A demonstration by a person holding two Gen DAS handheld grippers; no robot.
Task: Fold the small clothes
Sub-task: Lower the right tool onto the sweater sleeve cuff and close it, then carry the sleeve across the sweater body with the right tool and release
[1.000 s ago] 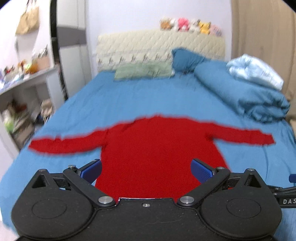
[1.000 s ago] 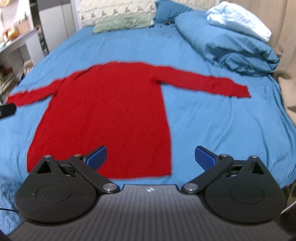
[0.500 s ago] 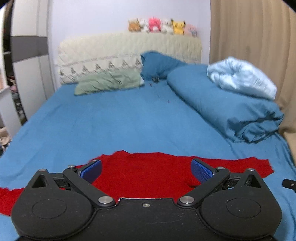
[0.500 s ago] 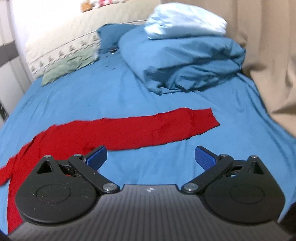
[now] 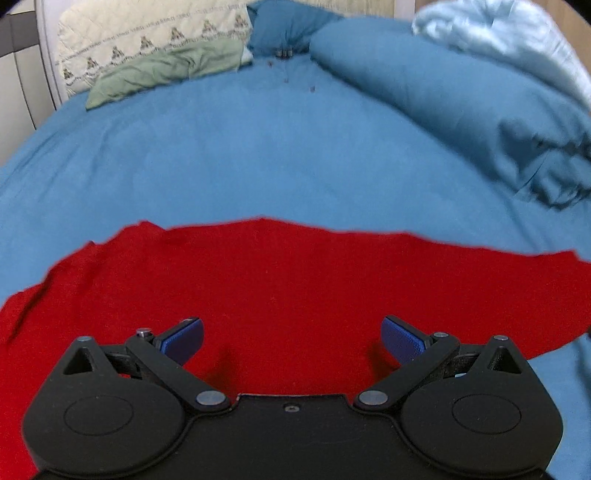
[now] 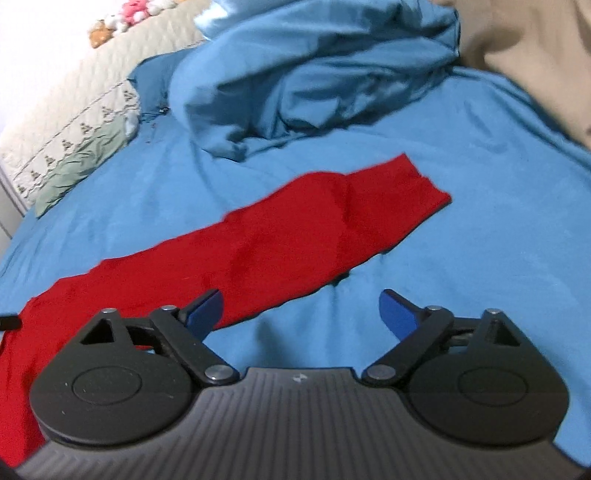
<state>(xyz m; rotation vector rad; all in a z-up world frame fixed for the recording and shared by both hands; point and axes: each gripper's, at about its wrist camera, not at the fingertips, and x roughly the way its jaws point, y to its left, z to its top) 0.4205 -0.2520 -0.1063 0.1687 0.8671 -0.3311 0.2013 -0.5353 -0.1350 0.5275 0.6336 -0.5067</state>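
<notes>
While the red sweater [image 5: 288,295] lies spread flat on the blue bed sheet [image 5: 240,155], both tools hang just over it with nothing in them. The left gripper [image 5: 291,334] has its jaws wide open, blue pads [image 5: 183,338] apart, sitting low over the sweater's body, which fills the lower half of that view from about 9 o'clock across to 3 o'clock. Past it, toward 12 o'clock, is bare sheet, then a green pillow [image 5: 166,72] at roughly 11 o'clock against a quilted cream headboard [image 5: 147,33], and a rolled-up blue duvet [image 5: 443,99] with a pale blue blanket [image 5: 498,37] on top at 1 to 2 o'clock. The right gripper [image 6: 301,306] is open just as wide, holding nothing. From its camera one sleeve [image 6: 295,236] of the sweater runs diagonally from 8 o'clock up to its cuff at about 1 o'clock, and the left-hand pad sits over the sleeve's lower edge while the other pad is over plain sheet. Can't tell if either tool actually touches the fabric. The duvet pile sits beyond the cuff at 12 o'clock, some blurry plush toys [image 6: 125,16] on the headboard at 11.
</notes>
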